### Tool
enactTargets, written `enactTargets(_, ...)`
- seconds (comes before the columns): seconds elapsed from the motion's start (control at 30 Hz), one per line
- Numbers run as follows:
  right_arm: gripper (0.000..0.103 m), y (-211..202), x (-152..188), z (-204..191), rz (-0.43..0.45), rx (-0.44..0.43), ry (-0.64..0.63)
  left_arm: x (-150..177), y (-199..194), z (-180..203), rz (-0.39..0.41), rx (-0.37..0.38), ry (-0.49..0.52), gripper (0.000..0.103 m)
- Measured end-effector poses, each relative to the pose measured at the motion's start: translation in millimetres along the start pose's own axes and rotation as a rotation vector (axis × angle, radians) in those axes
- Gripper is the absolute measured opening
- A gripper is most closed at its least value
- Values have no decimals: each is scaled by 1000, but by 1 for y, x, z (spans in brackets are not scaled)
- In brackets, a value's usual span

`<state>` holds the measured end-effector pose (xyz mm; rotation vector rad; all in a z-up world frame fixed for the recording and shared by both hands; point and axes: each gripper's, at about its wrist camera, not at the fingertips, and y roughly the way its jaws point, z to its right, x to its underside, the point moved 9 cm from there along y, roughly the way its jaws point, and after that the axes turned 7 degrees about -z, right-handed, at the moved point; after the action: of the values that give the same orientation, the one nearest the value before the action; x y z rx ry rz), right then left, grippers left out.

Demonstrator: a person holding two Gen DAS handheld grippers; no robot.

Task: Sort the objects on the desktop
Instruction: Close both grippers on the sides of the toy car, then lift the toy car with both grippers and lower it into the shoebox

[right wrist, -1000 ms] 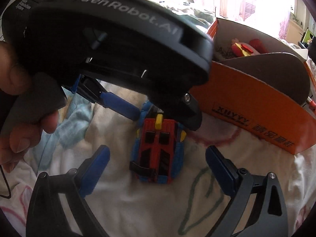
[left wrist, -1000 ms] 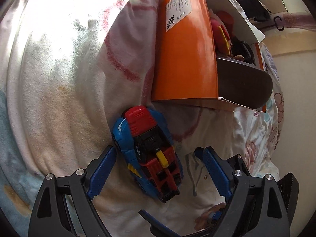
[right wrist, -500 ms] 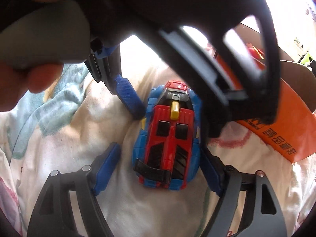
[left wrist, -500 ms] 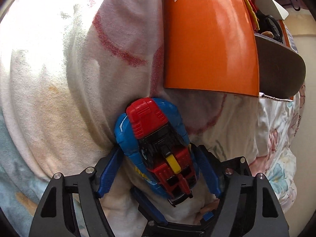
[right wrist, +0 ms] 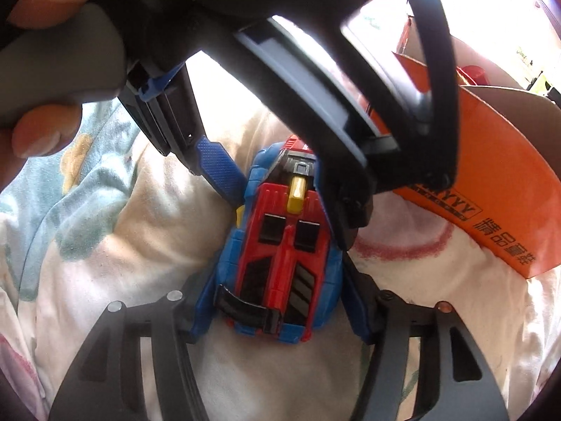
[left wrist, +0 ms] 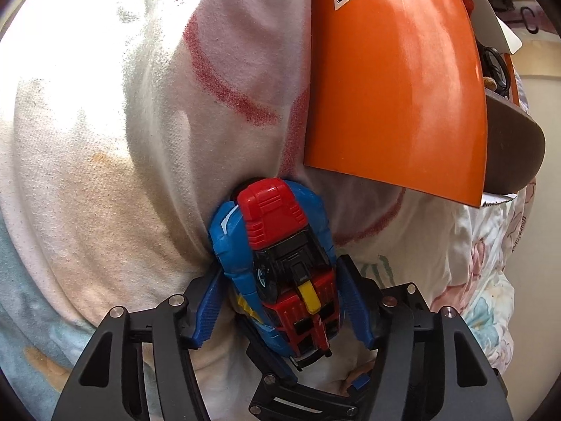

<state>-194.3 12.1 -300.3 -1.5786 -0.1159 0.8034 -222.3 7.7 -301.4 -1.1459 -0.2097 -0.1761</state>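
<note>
1. Toy car at the centre: a blue-and-red toy car lies on a rumpled printed bedsheet, just short of the near corner of an orange box. It is outside the box, whose open top shows other small items too dim to name.

2. Left of the car: the left tool has its blue pads pressed against both flanks of the car, clamped on it at the yellow-tabbed end. In the right wrist view, the hand holding that tool shows at the upper left.

3. Right side: the right tool comes at the car from the opposite end, its fingers tight on the flanks by the black bumper. It too looks closed on the toy, so both tools grip one car.

4. Step in hand, as a judgement: the grasp of the car, most likely for the orange box.

5. The next move calls for a steady lift clear of the soft sheet, then a carry over the box's near wall. With two tools on one toy, they must move together or one must let go.
</note>
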Motion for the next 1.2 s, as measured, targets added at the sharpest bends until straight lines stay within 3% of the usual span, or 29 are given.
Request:
enactTargets(0.47, 60, -37, -4, 26, 60, 0, 40, 15, -31, 14, 65, 17, 48, 60)
enactTargets(0.87, 60, -102, -28, 64, 138, 61, 30, 19, -107, 52, 161, 19, 118, 60)
enactTargets(1.2, 60, -129, -78, 147, 162, 100, 97, -35, -162, 104, 211, 1, 192, 60)
